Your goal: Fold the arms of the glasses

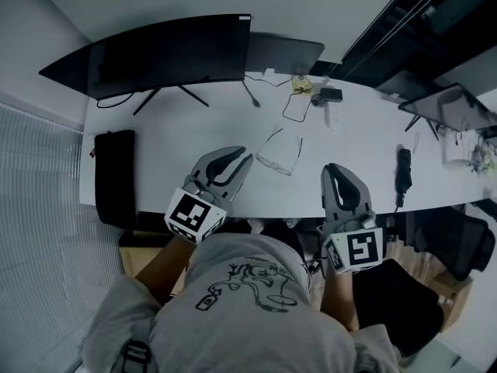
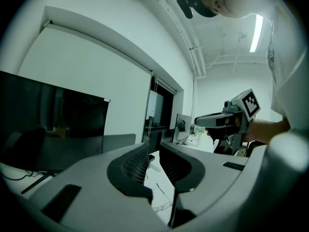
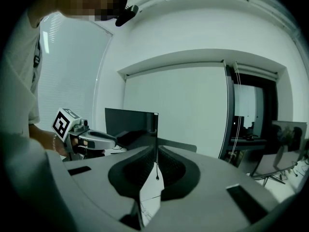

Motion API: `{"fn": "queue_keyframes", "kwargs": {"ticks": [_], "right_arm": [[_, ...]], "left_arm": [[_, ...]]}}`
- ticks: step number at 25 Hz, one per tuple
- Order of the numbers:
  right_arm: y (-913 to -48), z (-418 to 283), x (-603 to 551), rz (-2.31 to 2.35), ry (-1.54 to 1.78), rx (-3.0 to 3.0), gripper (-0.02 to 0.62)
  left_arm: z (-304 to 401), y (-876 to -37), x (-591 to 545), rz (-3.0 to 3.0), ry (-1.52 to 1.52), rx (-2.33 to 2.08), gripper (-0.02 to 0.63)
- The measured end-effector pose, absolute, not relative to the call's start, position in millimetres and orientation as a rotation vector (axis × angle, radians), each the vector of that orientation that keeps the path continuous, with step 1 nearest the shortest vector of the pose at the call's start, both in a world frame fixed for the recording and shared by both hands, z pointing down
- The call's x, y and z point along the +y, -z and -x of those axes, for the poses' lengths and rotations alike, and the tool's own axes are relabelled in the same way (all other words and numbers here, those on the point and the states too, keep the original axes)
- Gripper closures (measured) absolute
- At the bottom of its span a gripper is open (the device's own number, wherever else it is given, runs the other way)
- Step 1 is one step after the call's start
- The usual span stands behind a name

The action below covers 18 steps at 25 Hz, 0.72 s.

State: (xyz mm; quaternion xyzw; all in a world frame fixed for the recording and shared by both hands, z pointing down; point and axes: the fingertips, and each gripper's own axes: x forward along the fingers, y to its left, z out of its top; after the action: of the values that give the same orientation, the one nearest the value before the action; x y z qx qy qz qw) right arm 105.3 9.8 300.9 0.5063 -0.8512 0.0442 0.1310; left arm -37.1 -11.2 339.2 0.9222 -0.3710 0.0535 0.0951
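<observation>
The glasses (image 1: 276, 158) lie on the white desk (image 1: 194, 127) a little below the middle of the head view. Both arms are unfolded and reach toward the top of the frame.

The left claw (image 1: 239, 158) sits just left of the glasses with its tips aimed toward them, close to the frame but not touching it. In the left gripper view its jaws stand a narrow slit apart with nothing between them. Through that slit show the white desk and, faintly, the glasses lying lower down.

The right claw (image 1: 335, 169) is at the lower right of the glasses, clear of them, pointing toward the top of the frame. In the right gripper view its tips come together and hold nothing. Only a wedge of white desk shows lower down between the ribbed pads.

Each claw's marker cube faces the head camera, just above the person's grey shirt (image 1: 248, 301) at the bottom of the frame.

Along the top of the head view stands a wide dark monitor (image 1: 155, 53), with a second dark screen (image 1: 283, 53) to its right. Right of that lie a thin looped cable (image 1: 297, 107) and a small dark device (image 1: 331, 95). A black pouch (image 1: 115, 176) lies at the desk's left edge, and a slim black object (image 1: 404, 169) lies toward its right end.
</observation>
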Motion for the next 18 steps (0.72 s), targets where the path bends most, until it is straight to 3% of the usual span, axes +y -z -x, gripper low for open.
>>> {"fn": "queue_keyframes", "kwargs": {"ticks": [18], "right_arm": [[-457.2, -150.0, -38.6, -1.506, -0.455, -2.263, 0.538]], "left_arm": [[19.3, -518.1, -60.3, -2.496, -0.498, -0.917, 0.495]]}}
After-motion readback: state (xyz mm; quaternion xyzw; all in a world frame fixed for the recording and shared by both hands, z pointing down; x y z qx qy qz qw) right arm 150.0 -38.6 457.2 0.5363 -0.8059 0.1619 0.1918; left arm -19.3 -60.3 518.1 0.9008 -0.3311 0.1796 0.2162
